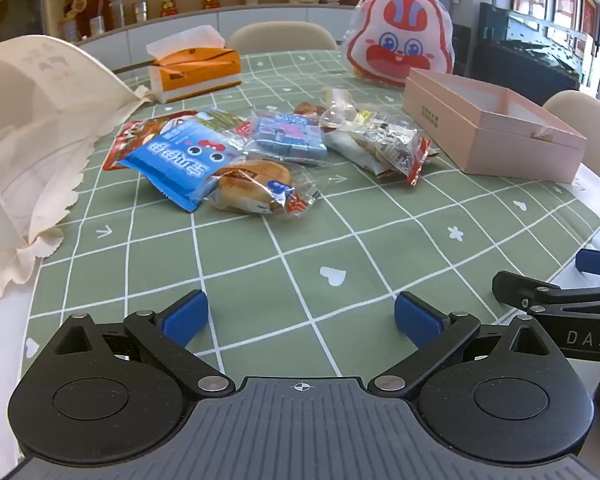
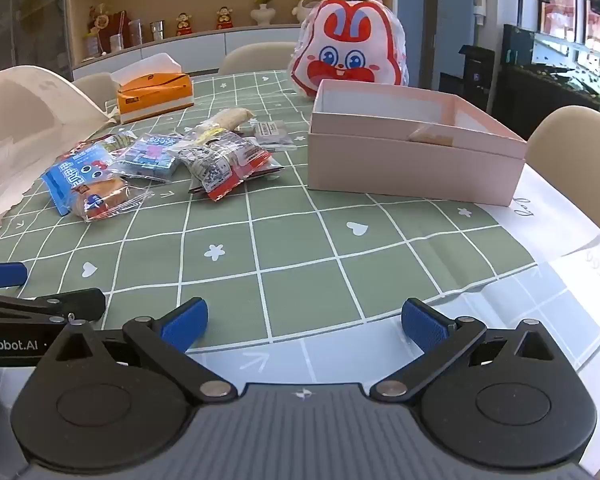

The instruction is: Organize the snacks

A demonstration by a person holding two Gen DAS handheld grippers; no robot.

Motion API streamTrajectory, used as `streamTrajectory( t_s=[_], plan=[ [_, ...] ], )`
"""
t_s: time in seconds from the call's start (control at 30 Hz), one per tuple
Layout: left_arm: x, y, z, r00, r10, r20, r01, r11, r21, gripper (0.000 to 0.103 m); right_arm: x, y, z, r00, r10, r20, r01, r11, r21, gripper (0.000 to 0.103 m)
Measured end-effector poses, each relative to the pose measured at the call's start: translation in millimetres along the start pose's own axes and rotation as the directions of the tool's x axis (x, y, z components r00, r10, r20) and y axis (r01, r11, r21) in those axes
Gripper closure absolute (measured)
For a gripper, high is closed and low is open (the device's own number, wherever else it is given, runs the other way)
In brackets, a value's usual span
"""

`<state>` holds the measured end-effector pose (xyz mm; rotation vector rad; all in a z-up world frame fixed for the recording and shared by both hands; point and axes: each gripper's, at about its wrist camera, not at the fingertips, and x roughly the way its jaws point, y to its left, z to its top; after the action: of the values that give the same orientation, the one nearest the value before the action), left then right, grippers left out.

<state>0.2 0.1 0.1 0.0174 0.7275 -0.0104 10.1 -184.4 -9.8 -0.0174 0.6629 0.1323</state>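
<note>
Several snack packets lie in a loose heap on the green checked tablecloth (image 1: 340,240): a blue packet (image 1: 180,156), a wrapped bun (image 1: 252,186), a clear pack of blue pieces (image 1: 288,136) and a red-edged pack (image 1: 388,148). The same heap shows in the right wrist view, with the bun (image 2: 104,196) and red-edged pack (image 2: 224,168). An open pink box (image 2: 412,168) stands to the right, a small packet (image 2: 430,136) inside it. My left gripper (image 1: 300,316) and right gripper (image 2: 304,322) hover open over the cloth's near edge, both empty.
An orange tissue box (image 1: 196,68) and a rabbit-print bag (image 1: 400,40) sit at the back. A cream cloth bag (image 1: 28,140) stands at the left. Chairs (image 2: 576,148) ring the table. The pink box (image 1: 488,128) is right of the heap.
</note>
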Motion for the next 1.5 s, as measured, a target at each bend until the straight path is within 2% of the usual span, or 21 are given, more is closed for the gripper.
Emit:
streamTrajectory(
  t_s=[1.5],
  plan=[
    [1.3, 4.4, -0.2, 1.000, -0.015, 0.010, 0.015, 1.000, -0.004, 0.000, -0.4, 0.1, -0.2, 1.000, -0.007, 0.001, 0.007, 1.000, 0.000, 0.000]
  ],
)
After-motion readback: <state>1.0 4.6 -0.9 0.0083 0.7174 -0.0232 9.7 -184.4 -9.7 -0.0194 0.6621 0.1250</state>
